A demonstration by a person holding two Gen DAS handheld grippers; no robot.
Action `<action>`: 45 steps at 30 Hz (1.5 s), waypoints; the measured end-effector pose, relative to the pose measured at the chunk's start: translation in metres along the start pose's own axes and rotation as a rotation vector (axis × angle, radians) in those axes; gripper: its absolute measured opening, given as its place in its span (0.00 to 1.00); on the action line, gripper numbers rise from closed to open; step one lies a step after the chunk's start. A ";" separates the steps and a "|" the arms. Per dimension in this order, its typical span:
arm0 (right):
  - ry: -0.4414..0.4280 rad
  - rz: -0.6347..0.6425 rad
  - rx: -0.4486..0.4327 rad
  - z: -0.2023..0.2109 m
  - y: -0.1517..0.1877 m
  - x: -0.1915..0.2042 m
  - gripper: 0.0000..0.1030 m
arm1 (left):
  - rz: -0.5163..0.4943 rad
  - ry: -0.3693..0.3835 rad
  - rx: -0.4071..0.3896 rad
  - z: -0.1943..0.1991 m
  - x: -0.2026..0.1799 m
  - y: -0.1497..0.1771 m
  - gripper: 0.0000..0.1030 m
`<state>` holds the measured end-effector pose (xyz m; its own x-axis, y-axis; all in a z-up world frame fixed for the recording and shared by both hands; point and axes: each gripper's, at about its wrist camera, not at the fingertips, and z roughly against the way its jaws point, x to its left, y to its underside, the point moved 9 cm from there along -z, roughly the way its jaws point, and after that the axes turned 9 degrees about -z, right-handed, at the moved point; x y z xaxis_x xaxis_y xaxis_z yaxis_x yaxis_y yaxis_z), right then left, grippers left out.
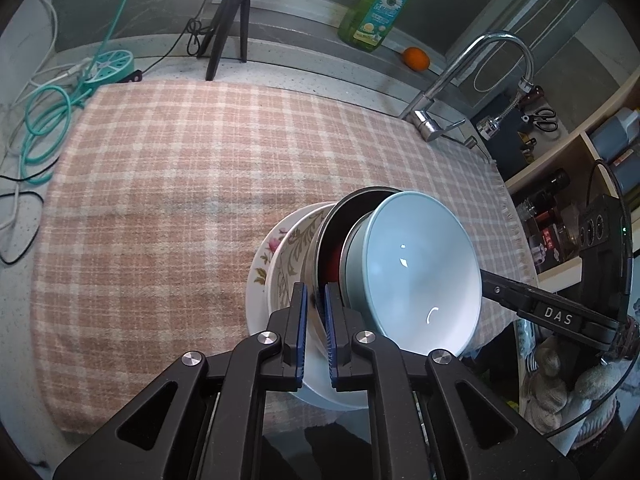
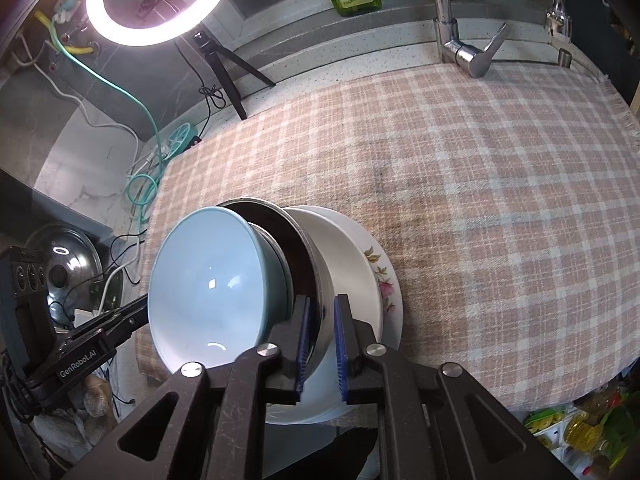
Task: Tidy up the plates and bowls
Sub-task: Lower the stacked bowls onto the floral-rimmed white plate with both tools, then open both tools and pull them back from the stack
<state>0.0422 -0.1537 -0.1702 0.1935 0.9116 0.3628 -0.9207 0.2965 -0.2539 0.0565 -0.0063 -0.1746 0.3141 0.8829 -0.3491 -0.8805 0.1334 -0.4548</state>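
The stack of plates and bowls sits on the checked cloth at the tabletop's near edge. The left hand-held gripper pinches the steel bowl rim; the right hand-held gripper straddles it, jaws slightly parted. Releasing should be gentle so the tilted blue bowl settles level.

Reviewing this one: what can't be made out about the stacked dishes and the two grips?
- Dark metal bowl: its inside, both views; the blue bowl covers it.
- Floral plate: mostly covered by the white bowl.
- Left gripper, right gripper: pad contact on the rim is unclear.
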 end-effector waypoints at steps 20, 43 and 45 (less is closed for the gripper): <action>0.064 0.040 -0.217 0.061 0.003 -0.002 0.34 | -0.046 -0.148 -0.162 0.068 0.021 -0.003 0.19; 0.006 0.210 -0.318 0.096 0.023 0.015 0.62 | -0.044 -0.339 -0.270 0.103 -0.037 0.017 0.62; 0.011 0.212 -0.330 0.099 0.023 0.014 0.64 | -0.045 -0.346 -0.272 0.105 -0.038 0.017 0.62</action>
<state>-0.0096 -0.1622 -0.0818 0.0156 0.9649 0.2620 -0.7821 0.1750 -0.5980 -0.0081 0.0096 -0.0828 0.1722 0.9838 -0.0503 -0.7284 0.0927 -0.6789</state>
